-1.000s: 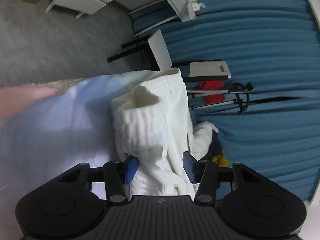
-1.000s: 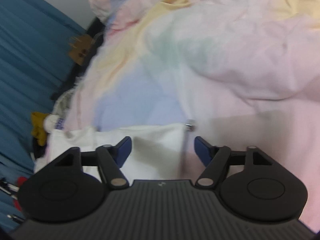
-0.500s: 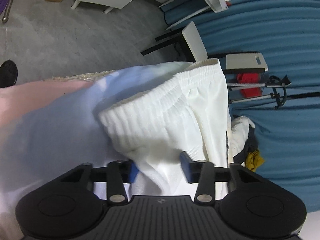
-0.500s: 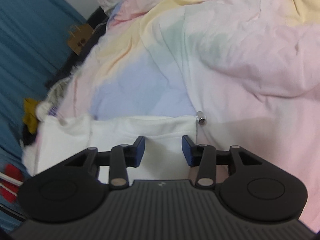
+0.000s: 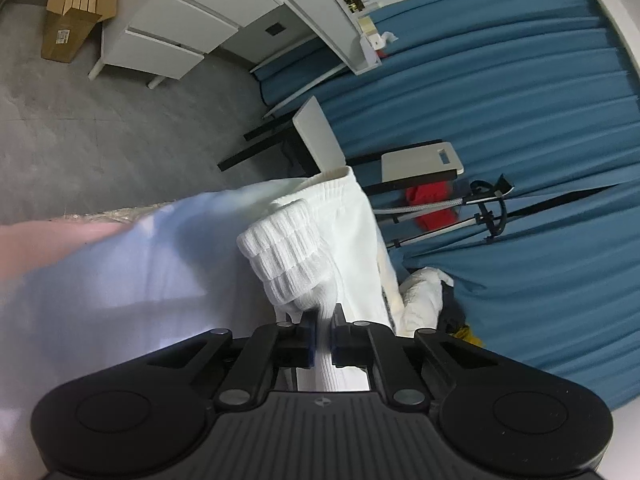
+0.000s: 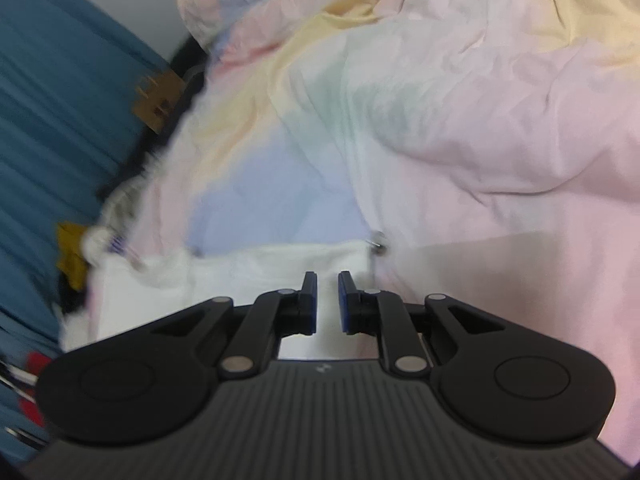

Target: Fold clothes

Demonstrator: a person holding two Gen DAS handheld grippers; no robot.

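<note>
A white garment (image 5: 352,232) with a ribbed elastic band (image 5: 288,256) lies at the edge of a bed covered by a pastel sheet (image 5: 100,280). My left gripper (image 5: 323,320) has its jaws closing, and a bunched fold of the white cloth is pinched between the blue pads. In the right wrist view the same white garment (image 6: 240,268) lies flat on the pastel sheet (image 6: 480,120). My right gripper (image 6: 328,280) sits over its far edge, jaws closing with white cloth in the narrow gap. A small metal piece (image 6: 378,237) shows at the garment's corner.
Beyond the bed's edge are a grey floor (image 5: 100,128), a white drawer unit (image 5: 172,28), a cardboard box (image 5: 76,20), a small white table (image 5: 320,136) and a blue curtain (image 5: 520,100). A heap of other clothes (image 5: 424,296) lies beside the bed.
Both grippers' jaws have come together from wide apart onto the white cloth. In the left wrist view the ribbed band has bunched up and shifted.
</note>
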